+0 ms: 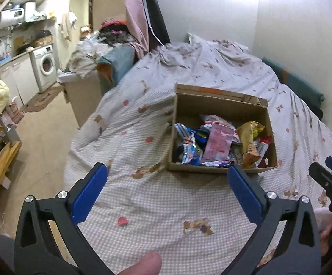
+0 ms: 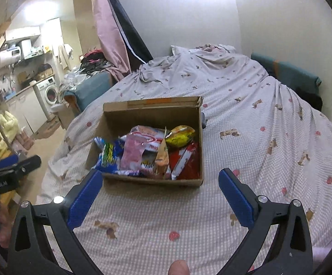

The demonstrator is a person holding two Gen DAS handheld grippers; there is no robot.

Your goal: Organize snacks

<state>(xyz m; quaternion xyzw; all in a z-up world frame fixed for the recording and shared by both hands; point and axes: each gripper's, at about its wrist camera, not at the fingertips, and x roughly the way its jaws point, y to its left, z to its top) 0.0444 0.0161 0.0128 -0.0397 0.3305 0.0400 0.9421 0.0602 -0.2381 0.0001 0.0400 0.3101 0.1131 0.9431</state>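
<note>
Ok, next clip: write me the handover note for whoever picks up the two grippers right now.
Left gripper: open, empty, short of the cardboard box.
Right gripper: open, empty, also hovering before the box.
Box sits open on the bed, with snack packets piled loosely inside.
Done: the snacks seen are in the box, none on the bedspread.
Left: sorting them, if needed.

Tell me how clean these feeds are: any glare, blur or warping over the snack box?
Left wrist view: cardboard box and snack packets sharp; fisheye bends the room edges, dark corners. Right wrist view: strong glare washes out the wall above the bed; box readable, packet print slightly soft. Both tongs open, in focus.
</note>
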